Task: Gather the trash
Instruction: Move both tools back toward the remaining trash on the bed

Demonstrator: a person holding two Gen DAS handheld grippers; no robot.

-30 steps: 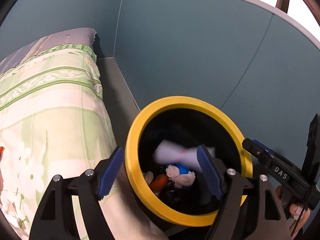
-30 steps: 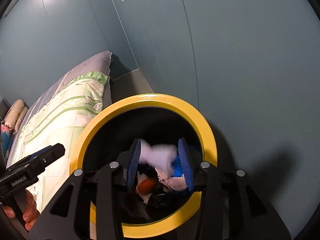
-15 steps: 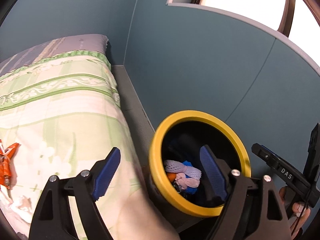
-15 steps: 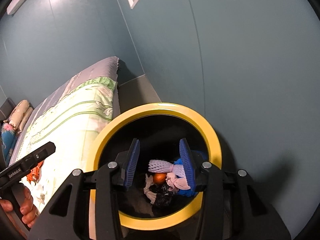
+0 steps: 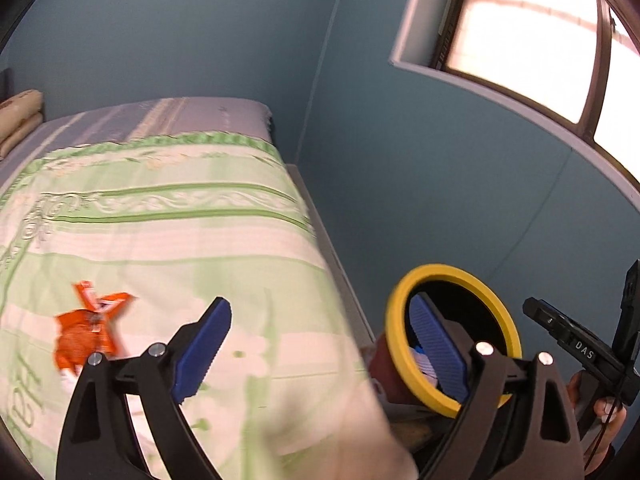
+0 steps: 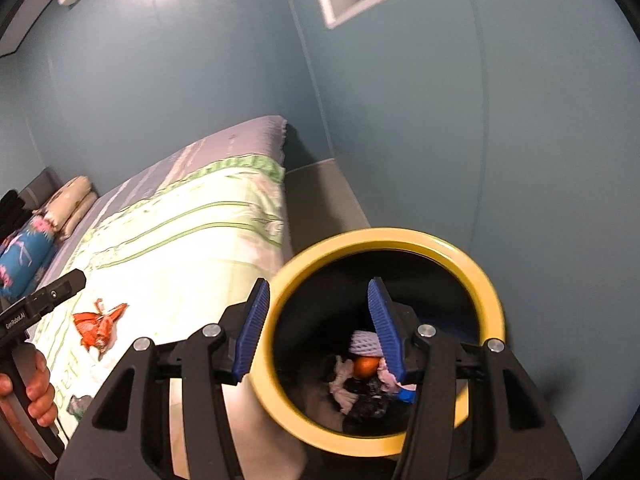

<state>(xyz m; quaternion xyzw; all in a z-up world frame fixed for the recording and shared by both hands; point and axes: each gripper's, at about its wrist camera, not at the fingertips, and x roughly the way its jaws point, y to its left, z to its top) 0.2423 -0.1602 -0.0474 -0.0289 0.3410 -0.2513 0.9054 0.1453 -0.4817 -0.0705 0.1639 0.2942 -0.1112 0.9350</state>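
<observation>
A yellow-rimmed black bin (image 6: 384, 236) stands on the floor beside the bed. Inside it lie a white foam net (image 6: 366, 342), an orange piece (image 6: 366, 366) and crumpled scraps. My right gripper (image 6: 318, 286) hovers above the bin's near rim, its jaws opening with nothing between them. My left gripper (image 5: 320, 304) hangs over the bed's edge, its jaws opening wide and empty. Its right finger (image 5: 436, 348) overlaps the bin (image 5: 452, 276). An orange wrapper (image 5: 88, 332) lies crumpled on the green-and-white quilt (image 5: 180, 220), left of the left gripper; the right wrist view also shows this wrapper (image 6: 98, 326).
Blue walls close in behind and to the right of the bin. A window (image 5: 520, 32) sits high on the right. Folded bedding (image 6: 68, 200) is piled at the bed's far end. A small dark scrap (image 6: 78, 404) lies on the quilt. A hand (image 6: 32, 392) grips the left tool.
The white foam net dropped from the right jaws into the bin. Both grippers rose and pulled back, jaws widening. The left swung towards the bed, bringing the orange wrapper into view.
</observation>
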